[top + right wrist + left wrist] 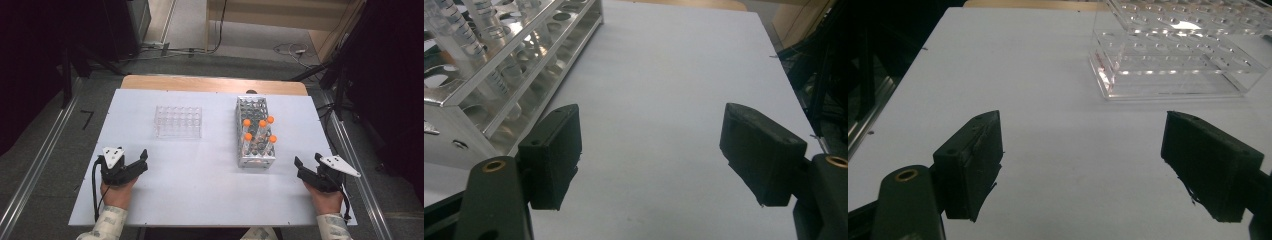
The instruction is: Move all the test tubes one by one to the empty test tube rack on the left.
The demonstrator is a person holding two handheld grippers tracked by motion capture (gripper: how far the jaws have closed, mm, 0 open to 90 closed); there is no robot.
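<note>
Black jaws rise closest in both gripper views, spread wide with bare white table [200,185] between them and nothing pinched. Taking the metal rack [255,132] as the landmark: the left gripper [141,161] rests on the table well to the rack's left and nearer the person, its jaws pointing up-table and slightly toward the rack, the hand [118,192] under it coming in from the bottom edge with a patterned sleeve. On the other side of the rack, near the table's right edge and just nearer the person than the rack's near end, lies the right gripper [306,162], its jaws angled up and inward toward that end; the right gripper view shows the rack just left of its left jaw, apart from it. The rack runs lengthwise away from the person and holds five orange-capped tubes [259,129] upright in its near half. A clear plastic rack [178,121] sits left of the metal one, well apart, long side across the table. Nothing lies between either gripper and the racks.
</note>
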